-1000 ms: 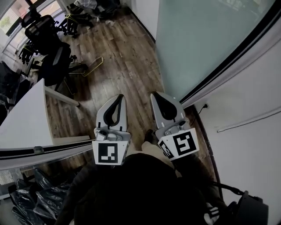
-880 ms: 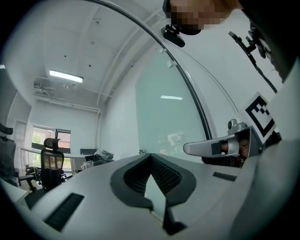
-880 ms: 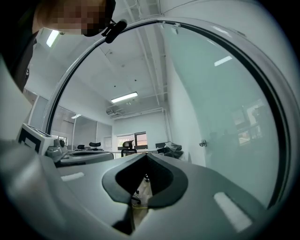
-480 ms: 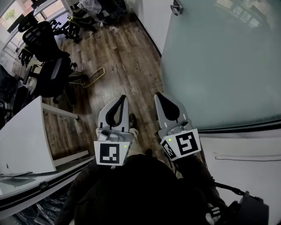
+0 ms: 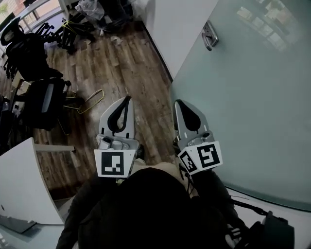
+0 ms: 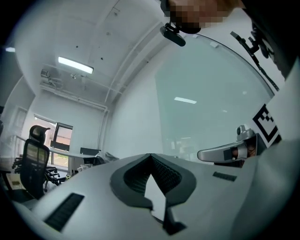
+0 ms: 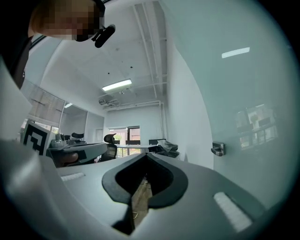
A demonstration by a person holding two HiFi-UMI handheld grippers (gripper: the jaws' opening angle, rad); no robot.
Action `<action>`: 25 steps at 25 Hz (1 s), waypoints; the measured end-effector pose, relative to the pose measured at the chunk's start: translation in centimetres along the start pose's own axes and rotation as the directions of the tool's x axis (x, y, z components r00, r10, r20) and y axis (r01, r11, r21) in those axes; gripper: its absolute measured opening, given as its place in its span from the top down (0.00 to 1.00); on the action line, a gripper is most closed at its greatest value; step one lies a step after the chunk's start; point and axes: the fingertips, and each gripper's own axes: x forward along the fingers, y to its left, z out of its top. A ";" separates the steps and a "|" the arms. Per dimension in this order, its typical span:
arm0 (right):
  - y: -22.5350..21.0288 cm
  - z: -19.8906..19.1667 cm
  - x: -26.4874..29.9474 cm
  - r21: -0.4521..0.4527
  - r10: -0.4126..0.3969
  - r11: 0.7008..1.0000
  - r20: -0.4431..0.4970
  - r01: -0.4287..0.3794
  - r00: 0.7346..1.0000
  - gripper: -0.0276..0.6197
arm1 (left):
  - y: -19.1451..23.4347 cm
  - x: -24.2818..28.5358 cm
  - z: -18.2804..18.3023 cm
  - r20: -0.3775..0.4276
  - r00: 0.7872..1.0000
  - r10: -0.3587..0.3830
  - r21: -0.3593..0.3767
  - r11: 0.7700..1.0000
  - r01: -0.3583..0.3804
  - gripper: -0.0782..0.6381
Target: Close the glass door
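Note:
The frosted glass door [image 5: 252, 97] fills the right of the head view, and its metal handle [image 5: 209, 35] sits near the top. Both grippers are held side by side in front of the person, above the wooden floor. My left gripper [image 5: 127, 99] is shut with nothing in it, well left of the door. My right gripper [image 5: 178, 102] is also shut and empty, close beside the door's lower edge but apart from it. In the right gripper view the handle [image 7: 218, 149] shows ahead on the right, on the door [image 7: 239, 89]. The left gripper view shows the glass door [image 6: 206, 108] behind the right gripper [image 6: 225, 152].
Black office chairs [image 5: 34, 48] stand at the far left. A white desk [image 5: 24, 189] is at the lower left. A yellow wire frame [image 5: 91, 99] lies on the wooden floor [image 5: 131, 63]. Bags [image 5: 92, 7] lie at the back beside a white wall [image 5: 180, 24].
The view has swung right: the door now fills more of the right side and its handle has come into view. Both grippers stay shut and side by side.

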 end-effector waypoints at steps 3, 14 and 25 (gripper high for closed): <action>-4.1 1.0 4.3 -0.011 -0.019 1.000 -0.024 0.019 1.000 0.95 | 0.8 6.2 -0.4 -0.018 1.000 -0.018 -0.020 1.000 0.017 0.90; -16.1 -0.9 12.5 -0.032 -0.105 0.994 0.000 0.105 0.994 0.95 | -0.8 21.6 -5.8 -0.059 0.989 -0.134 -0.018 0.991 0.133 0.90; -28.0 4.6 19.4 -0.116 -0.204 0.969 0.127 0.218 0.971 0.95 | -3.9 38.0 -7.2 -0.044 0.962 -0.270 0.001 0.963 0.270 0.90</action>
